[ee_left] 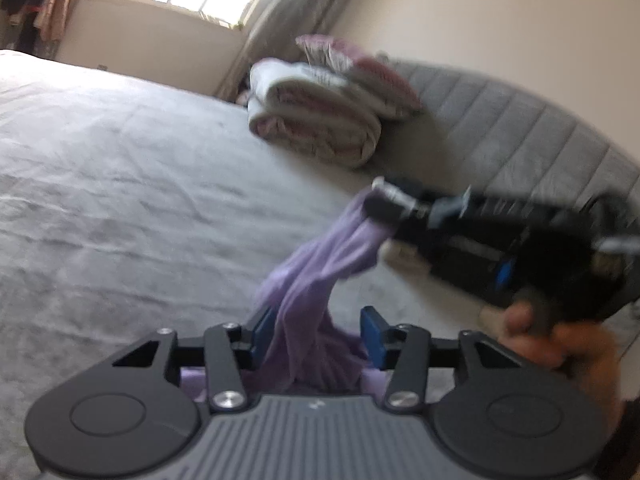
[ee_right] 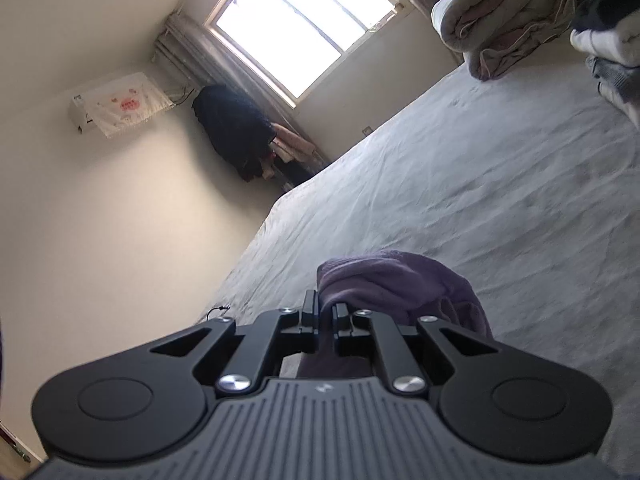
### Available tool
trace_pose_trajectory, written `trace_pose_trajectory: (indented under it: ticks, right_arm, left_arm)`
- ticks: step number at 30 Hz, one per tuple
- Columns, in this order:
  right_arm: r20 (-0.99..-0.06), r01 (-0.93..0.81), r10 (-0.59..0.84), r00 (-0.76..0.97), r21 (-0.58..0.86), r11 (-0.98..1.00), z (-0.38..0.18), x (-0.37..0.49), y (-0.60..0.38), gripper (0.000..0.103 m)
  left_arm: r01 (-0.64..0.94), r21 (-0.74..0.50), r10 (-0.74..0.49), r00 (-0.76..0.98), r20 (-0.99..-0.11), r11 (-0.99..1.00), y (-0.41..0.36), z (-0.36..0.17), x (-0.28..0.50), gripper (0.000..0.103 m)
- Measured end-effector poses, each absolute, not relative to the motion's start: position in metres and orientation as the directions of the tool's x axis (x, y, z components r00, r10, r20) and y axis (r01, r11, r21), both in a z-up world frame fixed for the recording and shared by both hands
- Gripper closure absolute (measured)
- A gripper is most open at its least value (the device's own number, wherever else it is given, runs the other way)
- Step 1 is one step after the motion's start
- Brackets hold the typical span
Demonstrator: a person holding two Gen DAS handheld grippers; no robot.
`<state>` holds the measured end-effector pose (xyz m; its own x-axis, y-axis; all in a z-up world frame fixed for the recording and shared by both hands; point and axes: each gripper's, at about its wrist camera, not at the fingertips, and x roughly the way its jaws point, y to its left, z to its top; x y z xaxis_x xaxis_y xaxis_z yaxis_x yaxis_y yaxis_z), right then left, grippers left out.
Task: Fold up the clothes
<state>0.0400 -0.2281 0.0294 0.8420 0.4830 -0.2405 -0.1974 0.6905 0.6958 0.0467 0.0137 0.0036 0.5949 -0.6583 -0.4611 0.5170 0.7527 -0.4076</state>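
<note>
The lilac garment (ee_left: 320, 264) hangs stretched above the bed (ee_left: 120, 184), mid-frame. The right gripper (ee_right: 326, 312) has its jaws clamped on a bunched fold, while the left gripper (ee_left: 316, 332) stands with jaws apart, cloth passing between them.

Daylight only, from the window (ee_right: 298, 26), which is blown out to white in both views. Left wrist view: heavy motion blur, worst on the right gripper (ee_left: 378, 196). Right wrist view sharper. Fisheye bending, dark vignette at the corners.

Grey-sheeted bed (ee_left: 120, 184), folded quilts (ee_left: 316, 120)
</note>
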Motion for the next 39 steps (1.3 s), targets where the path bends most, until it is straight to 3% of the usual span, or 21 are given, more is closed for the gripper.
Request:
trace_pose_trajectory:
  ticks: [3,5,7,8,9,13,17,23,25,28,33,34,35,36,39]
  right_arm:
    - [-0.248,-0.188,0.482,0.841,0.700,0.689,0.028,0.041,-0.231,0.093]
    - [-0.254,-0.180,0.481,0.839,0.704,0.687,0.026,0.042,-0.233,0.093]
    - [-0.269,-0.165,0.474,0.839,0.704,0.691,0.024,0.043,-0.235,0.093]
    - [-0.280,-0.156,0.469,0.838,0.701,0.696,0.023,0.043,-0.235,0.093]
    - [-0.290,-0.147,0.464,0.837,0.698,0.701,0.022,0.043,-0.236,0.093]
    - [-0.351,-0.098,0.433,0.830,0.673,0.733,0.016,0.045,-0.234,0.093]
    - [-0.389,-0.064,0.422,0.819,0.669,0.741,0.009,0.048,-0.233,0.088]
    - [-0.430,-0.050,0.431,0.793,0.660,0.750,0.001,0.049,-0.226,0.087]
    - [-0.454,-0.042,0.432,0.779,0.650,0.759,-0.003,0.050,-0.224,0.087]
    - [-0.497,-0.026,0.421,0.759,0.623,0.782,-0.009,0.051,-0.219,0.087]
    - [-0.539,-0.009,0.405,0.738,0.592,0.806,-0.019,0.055,-0.214,0.085]
    - [-0.546,-0.009,0.401,0.735,0.584,0.811,-0.020,0.054,-0.214,0.081]
    - [-0.553,-0.008,0.398,0.732,0.577,0.817,-0.021,0.054,-0.214,0.067]
    - [-0.560,-0.007,0.394,0.729,0.569,0.823,-0.021,0.053,-0.213,0.062]
    - [-0.580,-0.006,0.382,0.719,0.545,0.839,-0.023,0.052,-0.212,0.062]
  left_arm:
    - [0.483,-0.357,-0.599,0.595,-0.536,0.799,-0.001,-0.011,0.055,0.044]
    - [0.447,-0.336,-0.556,0.599,-0.576,0.829,-0.007,-0.020,0.061,0.049]
    - [0.401,-0.336,-0.522,0.609,-0.598,0.852,-0.007,-0.026,0.066,0.072]
    - [0.379,-0.342,-0.510,0.613,-0.603,0.860,-0.005,-0.027,0.068,0.093]
    - [0.357,-0.348,-0.498,0.617,-0.609,0.867,-0.003,-0.029,0.071,0.100]
    - [0.289,-0.366,-0.457,0.696,-0.554,0.884,0.011,-0.016,0.068,0.101]
    - [0.258,-0.356,-0.405,0.799,-0.443,0.898,0.028,0.008,0.062,0.101]
    - [0.083,-0.252,-0.171,0.920,-0.353,0.964,0.051,0.028,0.070,0.101]
    - [0.025,-0.256,-0.123,0.918,-0.376,0.966,0.058,0.027,0.078,0.100]
    - [-0.003,-0.326,-0.146,0.890,-0.433,0.945,0.069,0.024,0.084,0.098]
    - [0.006,-0.400,-0.218,0.847,-0.485,0.917,0.074,0.019,0.085,0.068]
    - [0.014,-0.414,-0.238,0.836,-0.495,0.910,0.074,0.017,0.085,0.068]
    - [0.023,-0.429,-0.261,0.823,-0.505,0.903,0.074,0.015,0.085,0.066]
    - [0.032,-0.449,-0.288,0.807,-0.516,0.893,0.074,0.012,0.084,0.064]
    - [0.041,-0.501,-0.354,0.758,-0.548,0.864,0.077,0.004,0.086,0.063]
